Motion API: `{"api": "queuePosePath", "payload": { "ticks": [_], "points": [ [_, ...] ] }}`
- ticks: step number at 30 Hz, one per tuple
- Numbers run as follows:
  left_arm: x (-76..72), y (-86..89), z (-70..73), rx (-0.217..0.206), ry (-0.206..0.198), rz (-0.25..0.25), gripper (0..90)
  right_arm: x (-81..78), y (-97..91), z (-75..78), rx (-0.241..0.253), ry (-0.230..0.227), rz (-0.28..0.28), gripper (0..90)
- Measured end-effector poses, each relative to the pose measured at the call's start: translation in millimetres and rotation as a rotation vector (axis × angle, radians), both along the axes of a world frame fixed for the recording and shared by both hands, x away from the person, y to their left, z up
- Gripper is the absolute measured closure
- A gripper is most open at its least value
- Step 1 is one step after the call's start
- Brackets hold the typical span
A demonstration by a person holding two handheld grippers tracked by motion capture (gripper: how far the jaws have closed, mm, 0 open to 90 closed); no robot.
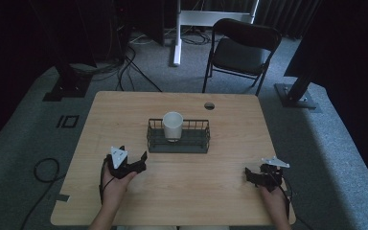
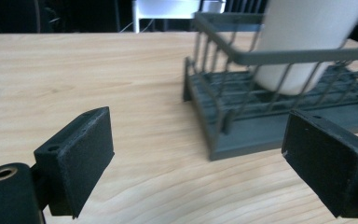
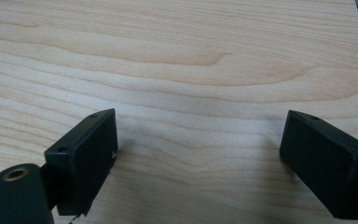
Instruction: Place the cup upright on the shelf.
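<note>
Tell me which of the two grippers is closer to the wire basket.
The left gripper: it sits just off the wire basket's front-left corner, while the right gripper rests farther away near the table's right edge.

- One white cup
- One dark wire basket
- One wooden table
- Two handheld grippers: left gripper, right gripper
- One black folding chair

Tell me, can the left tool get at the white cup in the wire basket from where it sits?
Probably yes. The left tool is open and close to the basket, with bare table between. The white cup stands well above the basket's rim, so its upper part looks free to grip.
</note>
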State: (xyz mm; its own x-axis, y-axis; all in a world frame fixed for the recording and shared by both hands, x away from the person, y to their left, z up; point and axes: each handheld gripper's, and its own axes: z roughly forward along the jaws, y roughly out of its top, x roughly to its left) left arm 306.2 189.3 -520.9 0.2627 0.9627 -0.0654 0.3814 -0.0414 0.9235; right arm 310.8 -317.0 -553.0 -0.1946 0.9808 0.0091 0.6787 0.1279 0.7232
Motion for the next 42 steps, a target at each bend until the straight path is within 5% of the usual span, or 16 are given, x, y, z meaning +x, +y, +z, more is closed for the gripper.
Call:
{"api": "queuePosePath", "payload": {
  "ticks": [9, 15, 31, 42],
  "points": [
    [-8.0, 19.1, -8.0, -0.011, 0.029, 0.061, 9.7, 0.0, 0.0, 0.0, 0.0, 0.0, 0.0, 10.8],
    [-12.3, 32.4, -13.1, 0.009, 0.085, 0.119, 9.7, 0.0, 0.0, 0.0, 0.0, 0.0, 0.0, 10.8],
    [-24.3, 61.7, -23.7, 0.042, 0.191, 0.164, 9.7, 0.0, 0.0, 0.0, 0.0, 0.0, 0.0, 10.8],
    [-27.6, 70.3, -25.8, 0.06, 0.285, 0.137, 9.7, 0.0, 0.0, 0.0, 0.0, 0.0, 0.0, 10.8]
  ]
}}
